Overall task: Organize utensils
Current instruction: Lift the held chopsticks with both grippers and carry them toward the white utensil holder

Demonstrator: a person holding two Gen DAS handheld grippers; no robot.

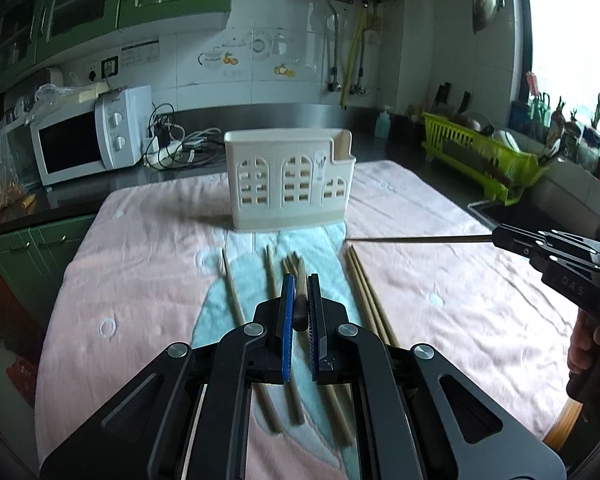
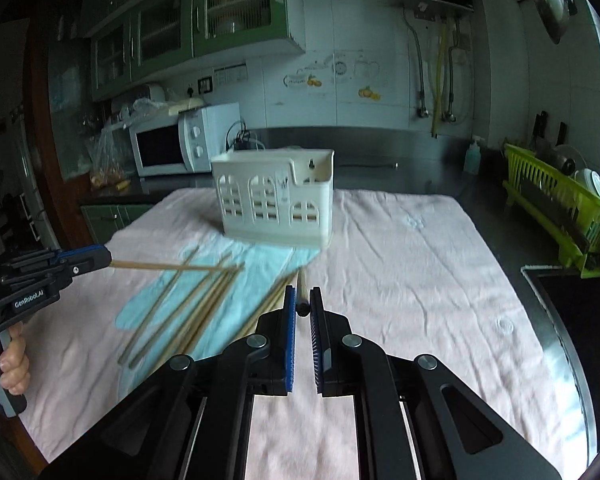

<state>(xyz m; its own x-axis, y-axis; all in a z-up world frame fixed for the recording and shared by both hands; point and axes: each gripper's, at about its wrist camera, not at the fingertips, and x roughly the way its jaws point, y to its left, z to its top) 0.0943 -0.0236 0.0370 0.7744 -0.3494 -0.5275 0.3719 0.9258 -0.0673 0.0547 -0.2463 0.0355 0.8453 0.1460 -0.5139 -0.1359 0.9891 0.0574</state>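
One chopstick [image 2: 172, 267] is pinched by the left gripper [image 1: 299, 292], another [image 1: 416, 239] by the right gripper [image 2: 302, 304], each held near one end. Either could pivot and be dropped short of the cream holder [image 1: 290, 178]. More chopsticks [image 1: 366, 292] are left on the towel-covered surface [image 1: 460, 280]; a microwave [image 1: 88, 138] and green rack [image 1: 480, 160] are seen behind.

Cream windowed utensil holder [image 1: 290, 178] upright on towel, loose wooden chopsticks [image 1: 366, 292] before it, 2 lifted
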